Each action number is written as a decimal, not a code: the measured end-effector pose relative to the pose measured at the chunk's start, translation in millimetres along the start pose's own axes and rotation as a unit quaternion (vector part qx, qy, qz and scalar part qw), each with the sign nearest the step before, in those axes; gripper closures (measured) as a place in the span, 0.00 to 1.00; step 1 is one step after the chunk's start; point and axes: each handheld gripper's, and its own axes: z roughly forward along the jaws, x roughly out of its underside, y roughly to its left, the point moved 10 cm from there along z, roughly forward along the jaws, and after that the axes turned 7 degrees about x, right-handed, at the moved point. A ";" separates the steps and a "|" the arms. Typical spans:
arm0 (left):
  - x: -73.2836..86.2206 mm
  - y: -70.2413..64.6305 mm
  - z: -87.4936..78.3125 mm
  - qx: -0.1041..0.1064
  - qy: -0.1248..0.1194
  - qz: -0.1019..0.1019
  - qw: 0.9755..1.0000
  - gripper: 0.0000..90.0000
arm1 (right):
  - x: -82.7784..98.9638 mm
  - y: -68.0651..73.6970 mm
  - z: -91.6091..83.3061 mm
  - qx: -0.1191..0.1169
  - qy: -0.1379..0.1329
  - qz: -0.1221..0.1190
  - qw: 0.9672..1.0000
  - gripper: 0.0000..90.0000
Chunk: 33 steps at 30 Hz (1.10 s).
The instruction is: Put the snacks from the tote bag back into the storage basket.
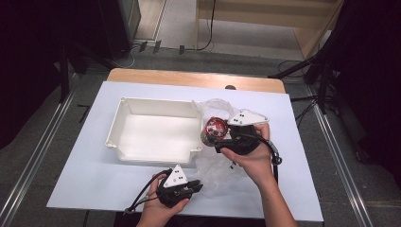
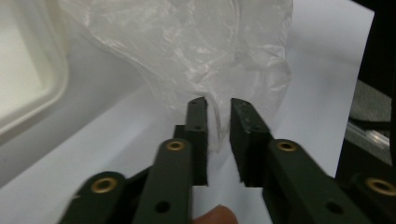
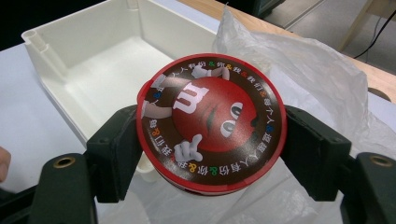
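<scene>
Starting left of the white bin (image 1: pixel 156 135): your left gripper (image 1: pixel 182 189) is sitting low on the white desk (image 1: pixel 85 175), in front of the bin's near right corner. In the left gripper view its jaws are standing apart with a narrow gap, and a thin fold of the clear plastic bag (image 2: pixel 196 56) is running down between them. Whether they are actually pinching that film, you cannot tell; nothing looks clamped. The bag is thin, limp and crinkly, so it will probably slide and stretch rather than lift cleanly; take a bunched edge, not a single layer.

Moving right of the bin: your right gripper (image 1: pixel 218 138) is holding the round candy tin (image 1: pixel 215 127) just off the bin's right wall, above the crumpled bag. In the right gripper view the jaws are clenching the tin (image 3: pixel 210 123) from two opposite sides at its rim, lid facing the camera, bin (image 3: pixel 98 60) lying open behind it.

The tin looks rigid, light to moderate in weight, with a smooth glossy printed lid and a red rim. Curved side walls are likely slippery against flat pads, so you are relying on a squeeze straight across the widest line. Keep that grip centred; off-centre, the tin could squirt out.
</scene>
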 end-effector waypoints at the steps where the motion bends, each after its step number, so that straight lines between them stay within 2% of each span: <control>1: -0.8 0.5 -1.8 0.001 -0.004 0.000 1.000 0.82 | 0.5 -1.1 -1.0 0.001 -0.001 -0.001 1.000 0.29; 4: -3.2 1.0 -7.6 0.002 -0.021 0.001 1.000 0.70 | 3.5 -5.4 -3.3 0.008 -0.001 -0.004 1.000 0.29; 7: -5.1 1.9 -15.2 0.003 -0.037 0.001 0.999 0.63 | 12.2 -13.8 -5.8 0.015 0.002 0.003 1.000 0.29; 13: -7.3 9.0 -27.9 -0.002 -0.053 -0.002 0.999 0.61 | 52.2 -31.1 1.2 0.038 0.040 0.004 0.998 0.29; 17: -7.2 12.5 -31.4 -0.006 -0.056 -0.006 0.998 0.61 | 78.0 -36.3 8.8 0.040 0.062 0.009 0.997 0.29; 19: -7.0 13.8 -32.6 -0.008 -0.058 -0.008 0.998 0.61 | 84.8 -38.2 10.8 0.042 0.068 0.015 0.997 0.29; 24: -7.2 17.1 -36.7 -0.014 -0.061 -0.009 0.998 0.58 | 94.0 -37.9 14.5 0.017 0.076 0.019 0.997 0.29; 26: -7.4 18.6 -38.7 -0.016 -0.063 -0.010 0.998 0.57 | 93.5 -38.9 14.2 0.023 0.063 0.019 0.998 0.28; 29: -7.2 21.0 -41.7 -0.019 -0.064 -0.010 0.998 0.57 | 87.6 -38.0 7.7 0.008 0.040 0.027 0.999 0.22; 33: -7.3 24.3 -45.6 -0.022 -0.069 -0.014 0.997 0.57 | 83.5 -44.1 -5.5 0.014 0.024 0.021 0.999 0.22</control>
